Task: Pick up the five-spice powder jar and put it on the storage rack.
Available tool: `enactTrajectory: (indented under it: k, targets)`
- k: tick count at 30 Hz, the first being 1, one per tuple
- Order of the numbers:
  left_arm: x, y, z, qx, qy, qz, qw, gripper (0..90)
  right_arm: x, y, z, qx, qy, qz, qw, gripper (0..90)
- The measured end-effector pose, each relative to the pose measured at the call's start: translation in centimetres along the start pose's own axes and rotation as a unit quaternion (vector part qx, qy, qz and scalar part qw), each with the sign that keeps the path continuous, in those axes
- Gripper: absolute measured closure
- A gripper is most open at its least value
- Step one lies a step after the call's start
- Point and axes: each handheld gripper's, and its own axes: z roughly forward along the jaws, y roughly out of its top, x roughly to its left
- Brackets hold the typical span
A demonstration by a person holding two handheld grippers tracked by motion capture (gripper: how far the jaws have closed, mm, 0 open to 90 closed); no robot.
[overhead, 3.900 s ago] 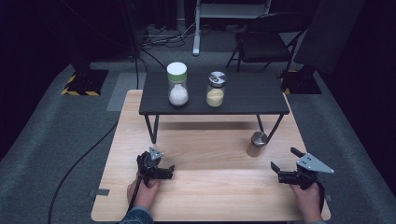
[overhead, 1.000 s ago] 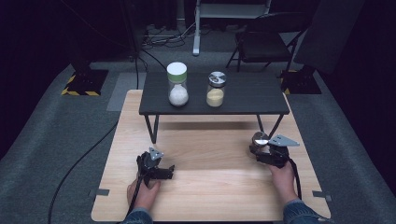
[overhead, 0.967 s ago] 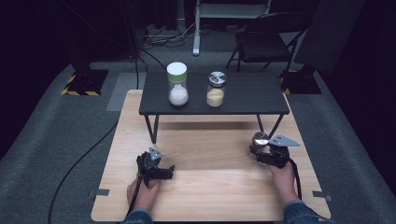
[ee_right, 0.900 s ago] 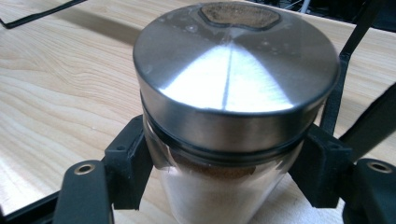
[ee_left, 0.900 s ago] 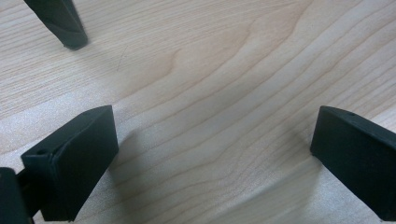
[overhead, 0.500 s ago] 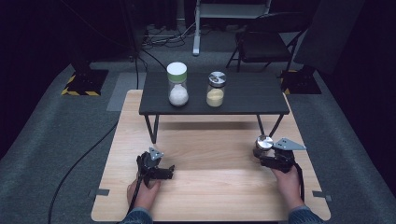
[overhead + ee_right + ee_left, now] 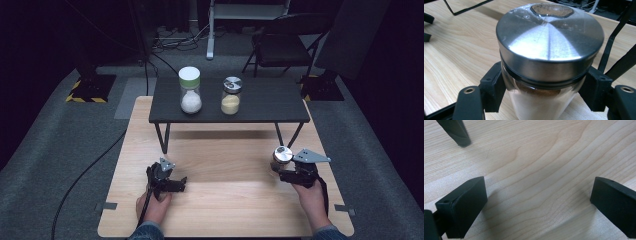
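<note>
My left gripper (image 7: pixel 172 183) rests low over the wooden table (image 7: pixel 225 210) near its front left, jaws spread wide with bare wood grain between them; one black foot of the raised shelf (image 7: pixel 455 131) stands just beyond it. On the shelf (image 7: pixel 265 102) further back stand two jars, a white-lidded jar (image 7: pixel 190 90) of white grains at left and a metal-lidded jar (image 7: pixel 231 95) of yellow powder just beside it at right; both are well apart from my hands. At the front right, my right gripper (image 7: pixel 286 172) pinches the spice jar (image 7: pixel 549 55), a clear-walled container with a brushed steel lid (image 7: pixel 550 37) and brown powder inside. The jaws press on the glass wall on opposite sides, just below the lid's rim. I cannot tell whether its base touches the table. Assessment: the jar is rigid and breakable, moderately weighty for its size, and its glass wall is smooth, so slippage is a risk. The hold under the lid's overhang is sound, since the rim would check a downward slide. It should be kept upright; the lid has a window through which the powder shows.
</note>
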Motion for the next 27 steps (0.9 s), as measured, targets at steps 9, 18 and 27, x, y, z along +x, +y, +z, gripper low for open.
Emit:
enactTrajectory:
  k: [9, 18, 27]
  targets:
    - [0.0, 0.0, 0.0, 0.000, 0.000, 0.000, 1.0000, 0.7, -0.3, 1.5, -0.9, -0.006, 0.005, 0.012, 0.9999, 30.2]
    - [0.0, 0.0, 0.0, 0.000, 0.000, 0.000, 1.0000, 0.7, -0.4, 3.8, -1.6, -0.011, 0.006, 0.007, 0.9999, 30.2]
    - [0.0, 0.0, 0.0, 0.000, 0.000, 0.000, 1.0000, 0.7, -0.4, 6.6, -2.4, -0.015, 0.001, 0.000, 0.9999, 30.2]
